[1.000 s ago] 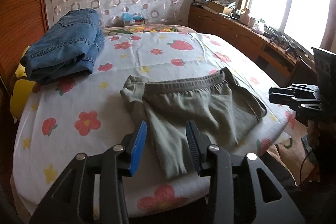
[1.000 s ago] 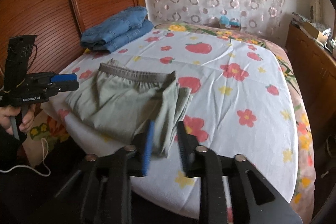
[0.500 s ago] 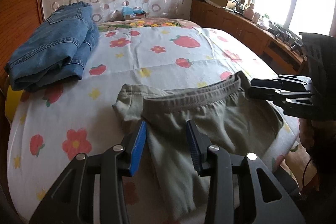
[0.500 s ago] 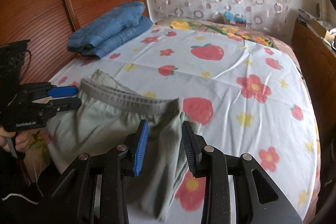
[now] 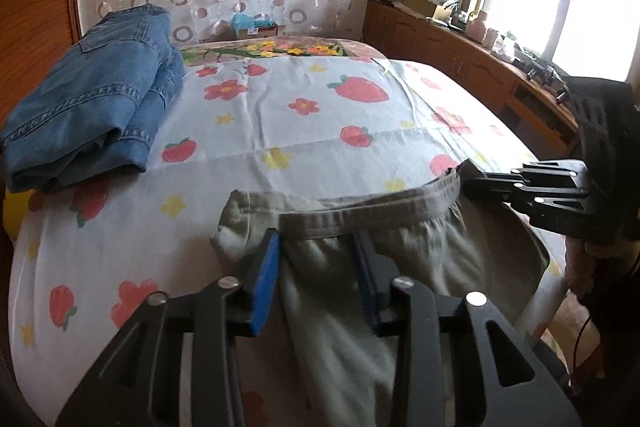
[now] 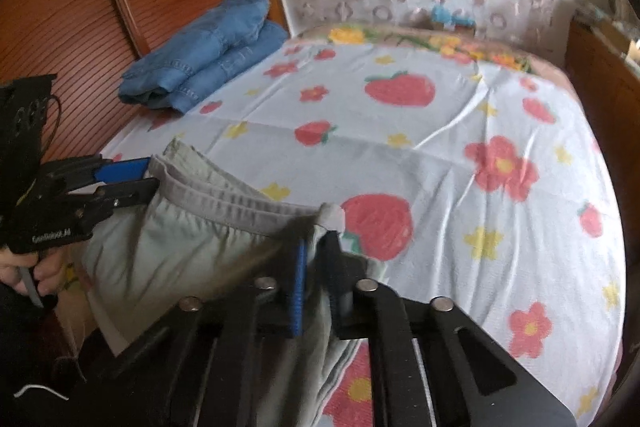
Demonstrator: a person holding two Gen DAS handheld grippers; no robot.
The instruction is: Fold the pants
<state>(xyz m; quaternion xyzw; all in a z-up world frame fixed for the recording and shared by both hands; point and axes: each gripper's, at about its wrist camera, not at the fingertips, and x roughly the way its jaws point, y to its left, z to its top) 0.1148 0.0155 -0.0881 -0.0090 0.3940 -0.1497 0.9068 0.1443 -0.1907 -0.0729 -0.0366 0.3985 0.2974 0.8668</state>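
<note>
Grey-green pants lie at the bed's near edge, waistband away from me and one leg hanging over the edge. My left gripper straddles the waistband's left part. Its jaws are closing with cloth between them, and the pads still stand apart. The right wrist view shows this left gripper at the band's left end. My right gripper is shut on the right end of the pants, which is bunched between the pads. In the left wrist view, the right gripper pinches that corner.
Folded blue jeans lie at the bed's far left by a wooden panel. The flower-and-strawberry sheet stretches beyond the pants. A wooden cabinet runs under the window on the right. A hand holds the left gripper.
Both grippers moved forward from the pant legs up to the waistband. The right gripper closed on the band's right end. The left jaws narrowed a little around the left part.
</note>
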